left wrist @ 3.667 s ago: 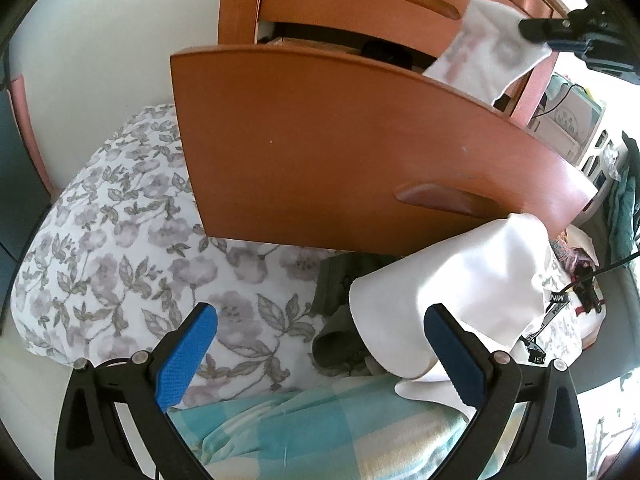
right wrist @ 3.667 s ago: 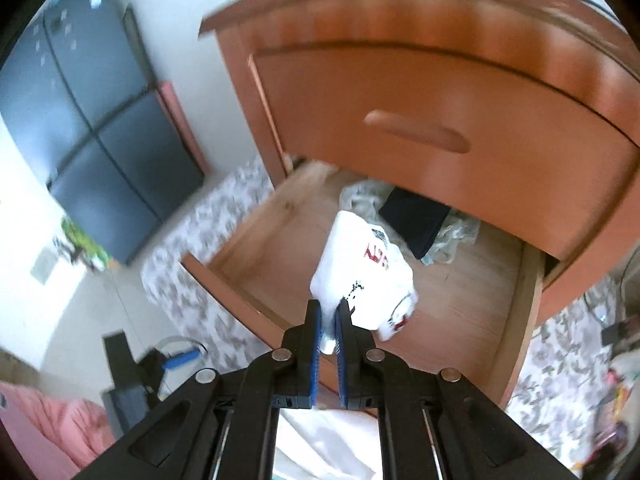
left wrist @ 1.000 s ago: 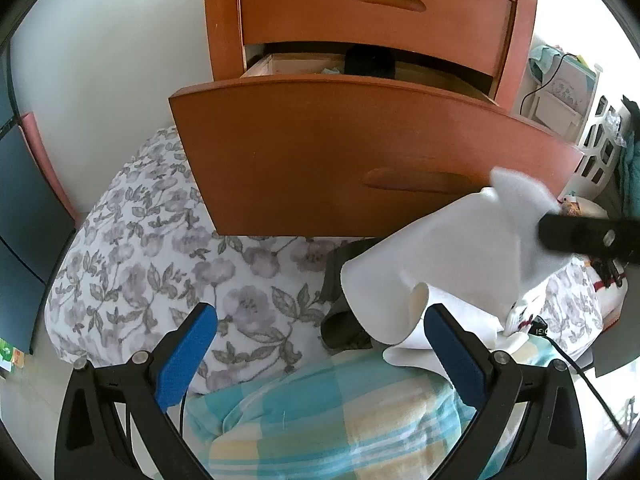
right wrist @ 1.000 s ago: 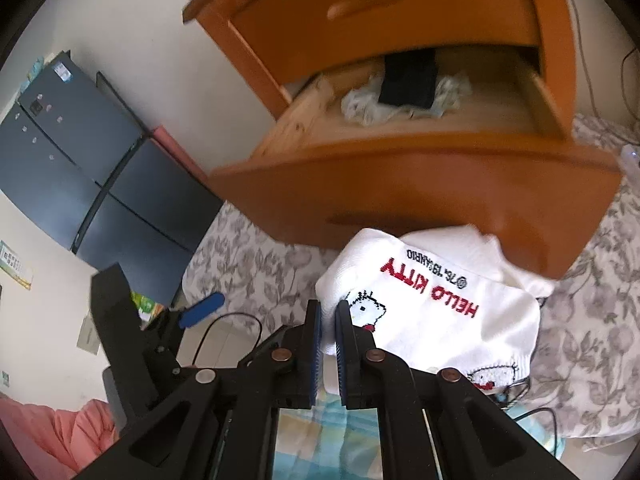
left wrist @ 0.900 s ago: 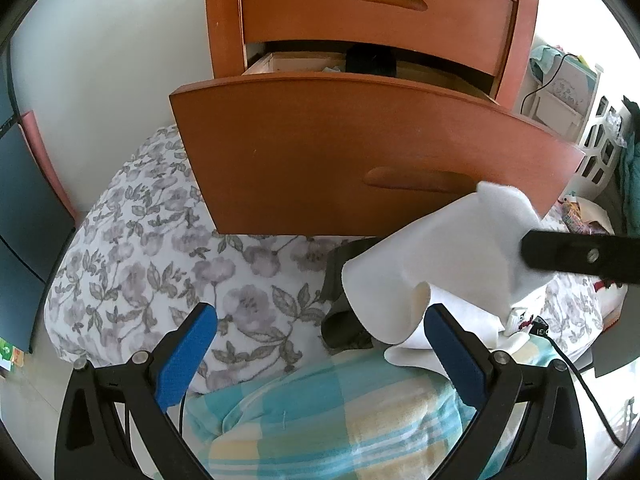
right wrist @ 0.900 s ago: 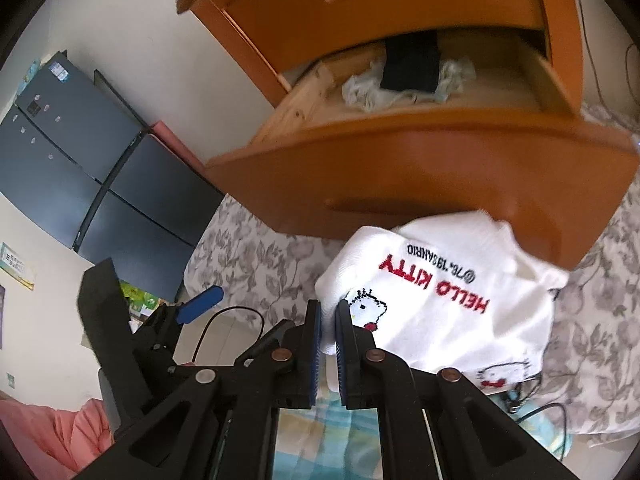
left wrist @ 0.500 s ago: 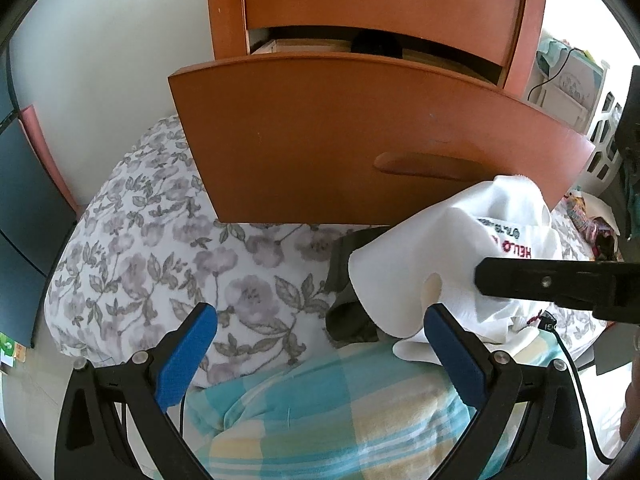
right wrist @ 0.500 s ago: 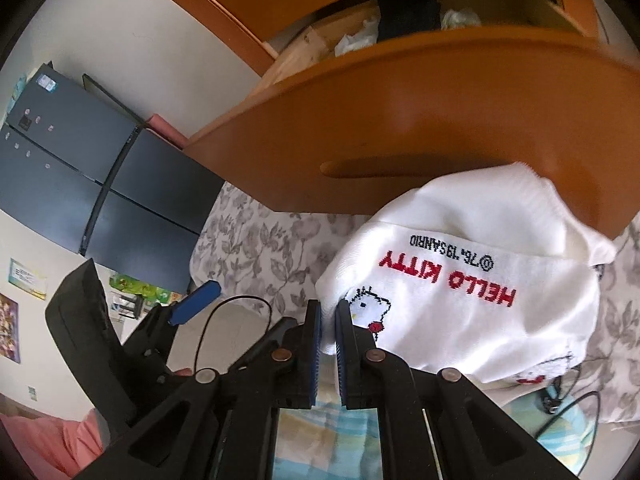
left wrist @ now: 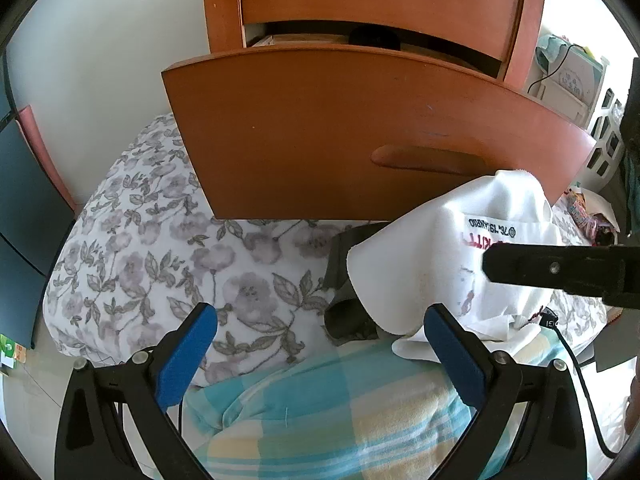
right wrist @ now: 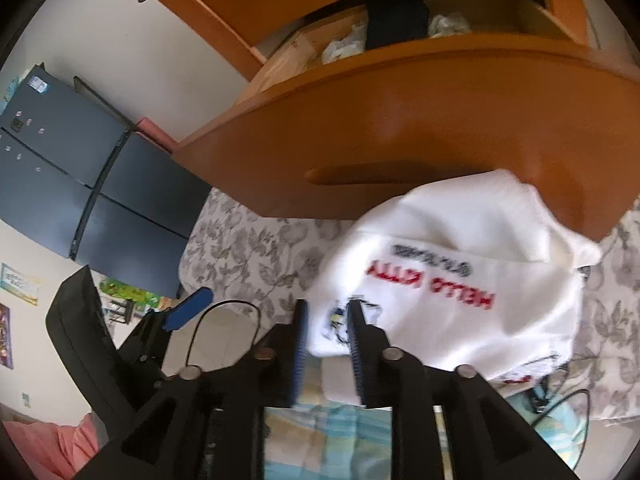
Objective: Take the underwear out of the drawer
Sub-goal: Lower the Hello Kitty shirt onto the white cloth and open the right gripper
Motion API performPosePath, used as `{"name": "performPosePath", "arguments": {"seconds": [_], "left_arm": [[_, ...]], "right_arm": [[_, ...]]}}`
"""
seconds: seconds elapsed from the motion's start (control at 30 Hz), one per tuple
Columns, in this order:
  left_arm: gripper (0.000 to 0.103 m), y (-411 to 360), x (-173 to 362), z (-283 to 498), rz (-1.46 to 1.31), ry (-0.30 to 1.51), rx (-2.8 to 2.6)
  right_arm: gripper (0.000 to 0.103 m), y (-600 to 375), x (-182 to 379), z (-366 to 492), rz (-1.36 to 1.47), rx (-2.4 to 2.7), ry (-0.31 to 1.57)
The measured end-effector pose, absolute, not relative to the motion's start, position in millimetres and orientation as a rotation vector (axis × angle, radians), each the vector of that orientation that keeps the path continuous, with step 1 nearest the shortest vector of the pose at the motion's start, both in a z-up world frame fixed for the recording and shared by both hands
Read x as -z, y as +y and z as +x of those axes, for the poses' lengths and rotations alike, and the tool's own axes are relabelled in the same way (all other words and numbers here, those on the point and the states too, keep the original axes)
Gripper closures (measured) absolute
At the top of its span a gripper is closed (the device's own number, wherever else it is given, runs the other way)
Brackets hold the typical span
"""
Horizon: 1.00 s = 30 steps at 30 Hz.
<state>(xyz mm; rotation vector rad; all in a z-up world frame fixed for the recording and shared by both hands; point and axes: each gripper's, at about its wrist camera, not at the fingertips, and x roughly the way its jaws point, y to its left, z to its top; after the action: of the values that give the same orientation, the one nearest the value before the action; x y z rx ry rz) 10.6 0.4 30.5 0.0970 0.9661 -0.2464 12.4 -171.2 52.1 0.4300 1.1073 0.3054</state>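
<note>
A wooden dresser (left wrist: 224, 8) is seen against a pale wall, with its lower drawer (left wrist: 360, 136) pulled well out over a bed covered by a floral sheet (left wrist: 160, 248). In the right wrist view, dark and pale garments (right wrist: 396, 20) are seen lying inside the drawer. A checked blue and yellow blanket (left wrist: 320, 408) is spread nearest the cameras.

The white underwear (right wrist: 460, 280), printed with red lettering and a small cartoon figure, is found outside the drawer, lying on the bedding just below the drawer front and partly over a dark grey garment (left wrist: 344, 320).

The right gripper (right wrist: 327, 332) is held low and pointed toward the drawer, reaching in from the right in the left wrist view. Its fingers are parted by a narrow gap, with the near edge of the underwear lying between them; whether the pads (right wrist: 300, 344) touch the cloth cannot be told, as the picture is blurred.

The left gripper (left wrist: 320, 344) is held level above the blanket, aimed at the drawer front. Its blue pads (left wrist: 188, 352) are spread wide, and nothing is held or touched.
</note>
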Motion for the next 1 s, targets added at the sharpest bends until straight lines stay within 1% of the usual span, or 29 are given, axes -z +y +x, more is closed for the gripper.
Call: {"name": "performPosePath", "arguments": {"seconds": [0.07,0.13,0.2,0.27,0.33,0.37,0.4,0.57,0.63,0.83,0.93,0.97,1.0], "left_arm": [[0.0,0.3,-30.2,10.8,0.097,0.966,0.246],[0.0,0.2,-30.5,10.7,0.097,0.965,0.246],[0.0,0.6,-31.1,10.7,0.098,0.962,0.247],[0.0,0.5,-31.3,10.7,0.098,0.96,0.247],[0.0,0.2,-31.5,10.6,0.101,0.958,0.248],[0.0,-0.1,-31.8,9.9,0.103,0.958,0.248],[0.0,-0.6,-32.0,9.6,0.105,0.956,0.249],[0.0,-2.2,-35.8,7.5,0.11,0.942,0.252],[0.0,-2.5,-36.9,6.8,0.111,0.937,0.251],[0.0,-1.9,-37.8,6.7,0.105,0.926,0.252],[0.0,-2.2,-37.6,6.7,0.105,0.924,0.256],[0.0,-2.5,-37.5,6.7,0.107,0.925,0.257],[0.0,-3.1,-37.7,6.4,0.107,0.925,0.258]], "right_arm": [[0.074,-178.4,-52.5,9.2,0.422,-0.27,1.11],[0.07,-189.1,-52.6,4.6,0.422,-0.224,1.11],[0.062,-202.1,-53.8,-0.9,0.415,-0.161,1.109],[0.056,-211.5,-55.5,-5.7,0.4,-0.114,1.106],[0.055,-219.3,-57.4,-9.6,0.389,-0.083,1.1],[0.052,-221.8,-58.5,-11.4,0.381,-0.071,1.097],[0.046,-223.5,-59.8,-12.7,0.371,-0.059,1.093],[0.032,-224.5,-62.4,-14.5,0.33,-0.034,1.08],[0.031,-223.0,-64.2,-14.4,0.323,-0.043,1.078],[0.021,-219.4,-65.6,-16.9,0.292,-0.04,1.067],[0.01,-221.0,-66.0,-17.4,0.292,-0.031,1.061],[0.004,-221.8,-65.9,-17.6,0.29,-0.025,1.059],[0.0,-222.6,-65.9,-17.8,0.287,-0.021,1.057]]}}
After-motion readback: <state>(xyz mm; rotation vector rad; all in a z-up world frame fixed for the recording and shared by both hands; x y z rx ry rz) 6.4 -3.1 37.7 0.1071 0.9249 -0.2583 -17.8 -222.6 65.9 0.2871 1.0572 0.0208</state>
